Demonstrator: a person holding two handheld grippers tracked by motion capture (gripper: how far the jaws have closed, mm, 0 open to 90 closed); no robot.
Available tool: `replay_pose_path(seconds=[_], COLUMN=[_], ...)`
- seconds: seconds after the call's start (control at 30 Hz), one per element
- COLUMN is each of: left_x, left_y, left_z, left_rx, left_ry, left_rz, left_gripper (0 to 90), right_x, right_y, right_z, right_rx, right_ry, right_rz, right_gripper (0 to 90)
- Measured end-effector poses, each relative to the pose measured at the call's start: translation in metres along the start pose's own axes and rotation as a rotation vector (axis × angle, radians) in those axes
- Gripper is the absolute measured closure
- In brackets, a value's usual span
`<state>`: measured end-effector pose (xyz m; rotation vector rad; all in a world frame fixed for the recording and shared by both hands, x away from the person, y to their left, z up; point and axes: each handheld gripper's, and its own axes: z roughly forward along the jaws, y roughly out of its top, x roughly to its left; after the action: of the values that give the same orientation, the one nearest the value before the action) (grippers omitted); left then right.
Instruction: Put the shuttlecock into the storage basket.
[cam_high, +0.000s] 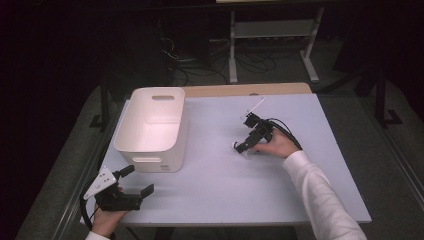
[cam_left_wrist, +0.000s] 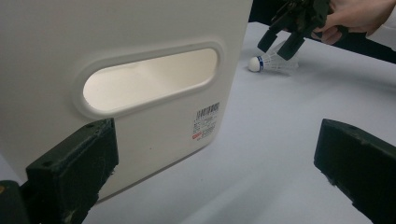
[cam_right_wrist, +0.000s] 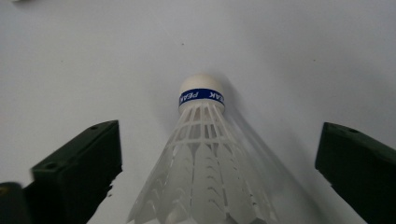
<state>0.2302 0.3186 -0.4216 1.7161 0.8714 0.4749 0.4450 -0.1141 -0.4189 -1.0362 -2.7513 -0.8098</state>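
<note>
While the left tongs (cam_high: 136, 181) wait spread beside the bin (cam_high: 131, 145), the right tongs (cam_right_wrist: 219, 172) straddle, spread, a shuttlecock (cam_right_wrist: 205, 158) lying mid-tabletop (cam_high: 215, 185); its light skirt could crush or squirt sideways if pinched off-centre.

A fixed high camera looks forward and down across the pale table (cam_high: 225, 200). The left gripper's camera sits low, close against the white bin's (cam_left_wrist: 140, 93) handled end, facing across the tabletop toward the shuttlecock (cam_left_wrist: 271, 64). The right gripper's camera peers steeply down, close over that same shuttlecock, the piece of the scene all three views share.
</note>
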Motion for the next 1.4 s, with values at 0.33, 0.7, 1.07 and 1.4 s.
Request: replay_pose_path(seconds=[0.33,0.7,1.07,1.4], left_x=[-0.001,0.0,0.0,0.0], left_y=[0.0,0.0,0.0,0.0], left_z=[0.0,0.0,0.0,0.0], left_rx=[0.0,0.003,0.01,0.01], left_ry=[-0.006,-0.005,-0.009,-0.009], left_rz=[-0.003,-0.001,0.011,0.01], left_gripper=[0.0,0.0,0.0,0.0], right_x=[0.0,0.007,0.01,0.011], right_y=[0.0,0.008,0.01,0.012], right_z=[0.001,0.008,0.01,0.006], right_rx=[0.025,0.059,0.083,0.083], right_ry=[0.022,-0.011,-0.041,-0.051], right_rz=[0.012,0.0,0.019,0.028], right_gripper=[20.9,41.1,53.6,63.5])
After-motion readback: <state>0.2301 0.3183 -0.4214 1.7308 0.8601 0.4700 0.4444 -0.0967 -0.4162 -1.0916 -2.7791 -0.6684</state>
